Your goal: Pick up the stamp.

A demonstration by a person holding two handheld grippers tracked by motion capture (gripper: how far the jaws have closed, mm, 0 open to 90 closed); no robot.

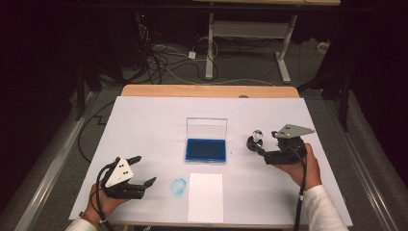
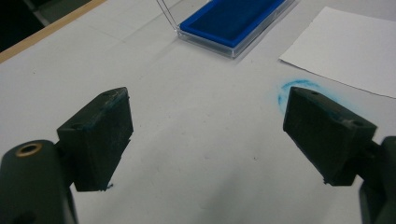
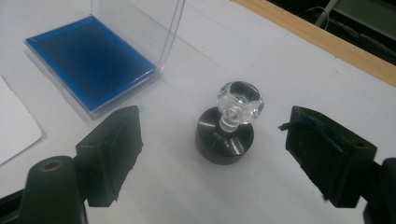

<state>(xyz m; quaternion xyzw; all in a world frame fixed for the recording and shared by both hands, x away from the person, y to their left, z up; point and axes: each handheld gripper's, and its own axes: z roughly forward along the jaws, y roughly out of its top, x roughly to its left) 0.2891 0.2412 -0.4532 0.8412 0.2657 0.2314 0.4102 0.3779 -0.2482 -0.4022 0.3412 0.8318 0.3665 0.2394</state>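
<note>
**Right gripper view: stamp between wide jaws**

Right gripper (image 3: 212, 154) is spread wide, the stamp (image 3: 227, 130) standing upright between its jaws, untouched — just right of the ink pad (image 3: 88, 60). Its printing face is hidden against the table (image 1: 144, 125). Left gripper (image 2: 208, 135) is wide too, empty — its jaw partly covers a blue smudge (image 2: 292, 88) near the ink pad.

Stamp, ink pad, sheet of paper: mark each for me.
stamp (image 3: 239, 101), right gripper view, on its clear faceted knob
ink pad (image 1: 206, 149), high view, on the blue pad surface
sheet of paper (image 1: 205, 197), high view, on its middle
</note>
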